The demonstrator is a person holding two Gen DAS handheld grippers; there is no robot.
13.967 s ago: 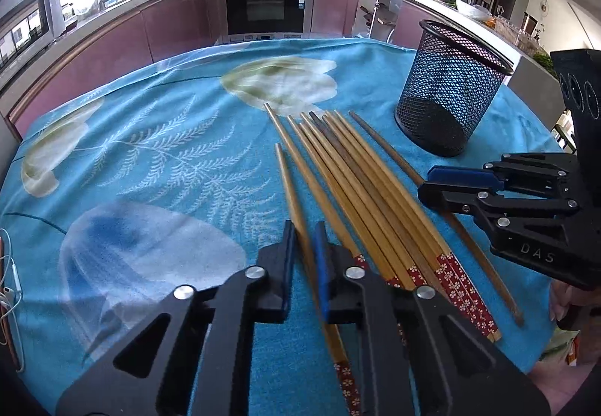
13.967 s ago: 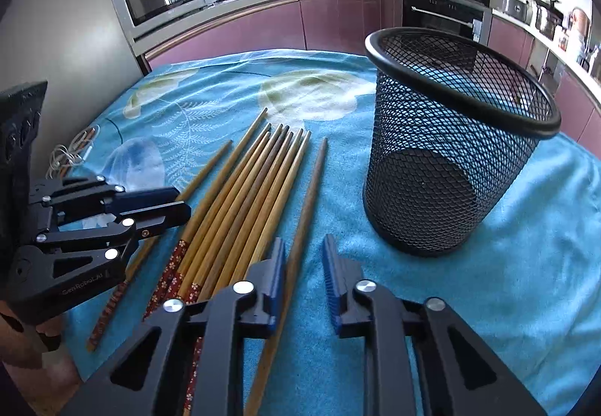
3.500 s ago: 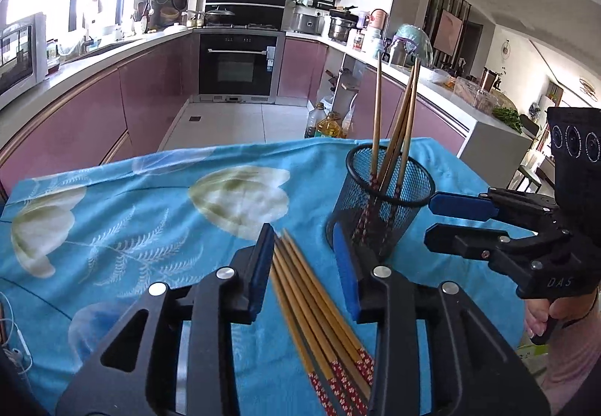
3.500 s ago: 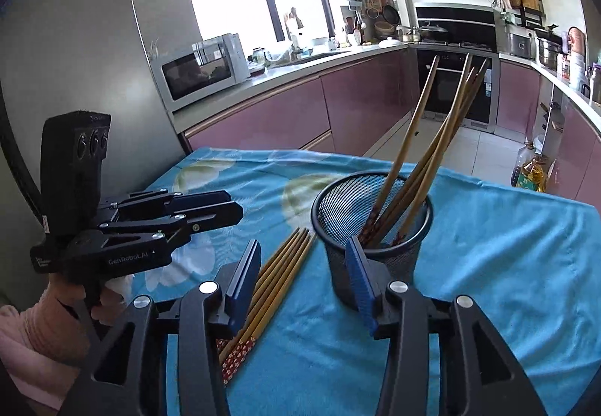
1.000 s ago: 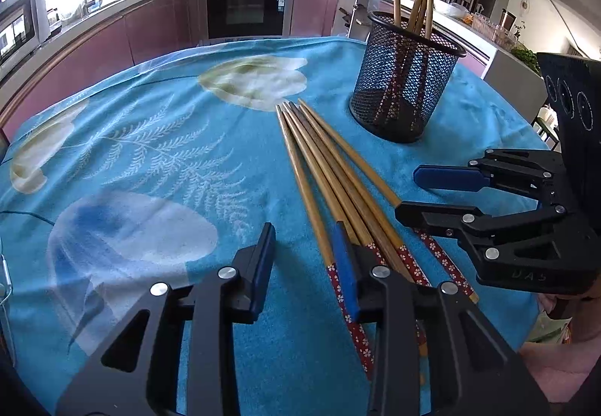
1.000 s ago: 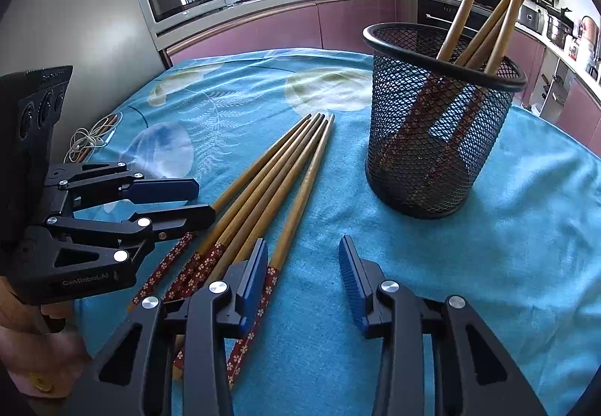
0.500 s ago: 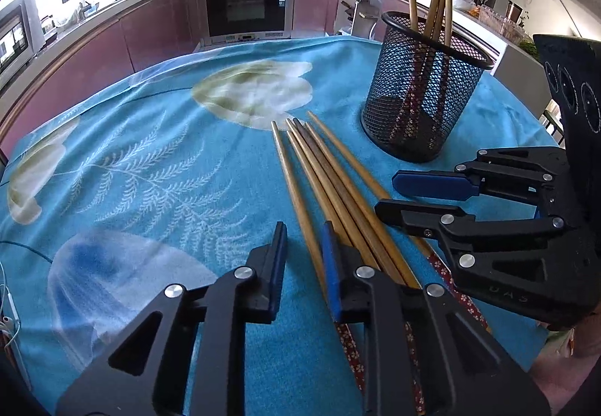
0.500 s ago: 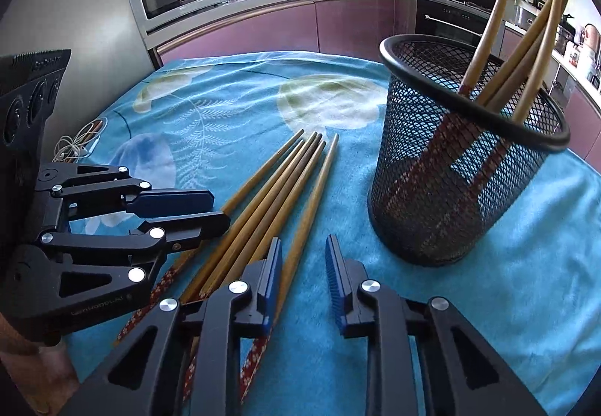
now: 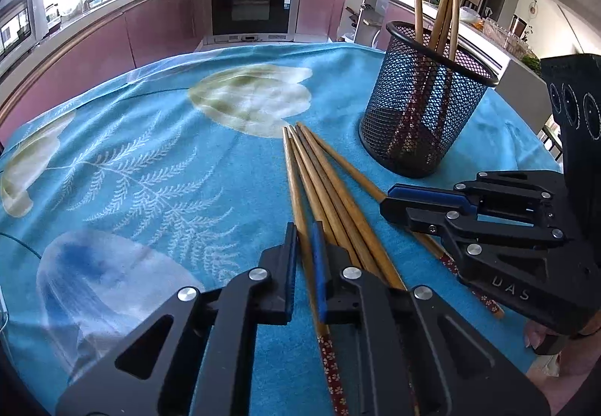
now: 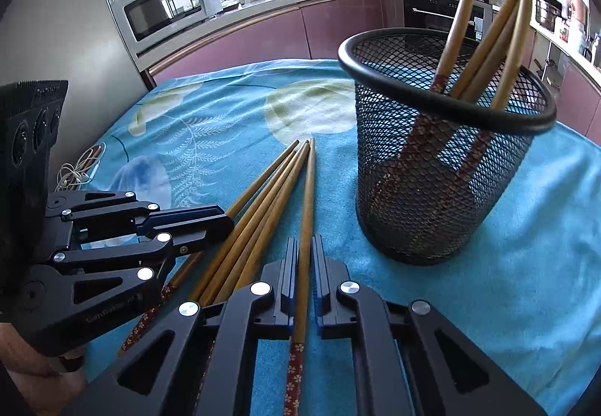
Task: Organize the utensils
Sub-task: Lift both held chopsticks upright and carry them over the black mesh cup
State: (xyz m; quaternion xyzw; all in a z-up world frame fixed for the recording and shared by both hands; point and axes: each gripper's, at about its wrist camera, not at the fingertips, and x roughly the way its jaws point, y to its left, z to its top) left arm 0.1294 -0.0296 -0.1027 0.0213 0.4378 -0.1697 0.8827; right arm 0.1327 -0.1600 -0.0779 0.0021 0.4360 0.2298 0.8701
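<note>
each hand-held gripper, left [image 9: 305, 245] and right [image 10: 305, 258], pinches one slim round wooden chopstick [image 10: 307, 205] beside black mesh cup [image 10: 432, 190].

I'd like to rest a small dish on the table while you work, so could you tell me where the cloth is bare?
Bare cloth lies left of the loose chopsticks, across the fern print toward the table's far edge. Another patch sits right of the mesh holder. It is crowded between holder and chopsticks, where the left gripper and right gripper each close on a chopstick.
</note>
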